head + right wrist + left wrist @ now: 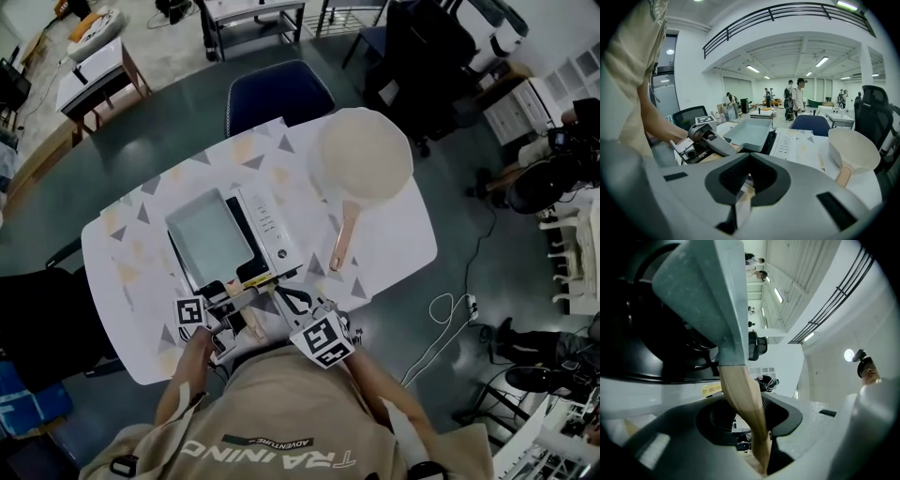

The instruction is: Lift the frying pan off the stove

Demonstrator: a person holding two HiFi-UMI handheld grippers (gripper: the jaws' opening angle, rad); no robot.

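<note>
A rectangular grey frying pan (208, 234) (747, 131) sits on a black stove with a white control strip (272, 225) (787, 143). Its wooden handle (249, 311) (743, 399) points toward me. My left gripper (239, 305) (754, 427) (710, 140) lies level around that handle; the jaws stand apart with the handle running between them, and no squeeze shows. The pan's grey body (703, 291) fills the upper left of the left gripper view. To the handle's right, my right gripper (292, 300) (747, 180) hovers over the table's near edge, empty, with a narrow gap between its jaws.
A round cream pan (361, 167) (851, 150) with a wooden handle (342, 239) lies right of the stove on the patterned tablecloth (141, 234). A blue chair (277, 94) stands behind the table. People stand far back in the room (797, 98).
</note>
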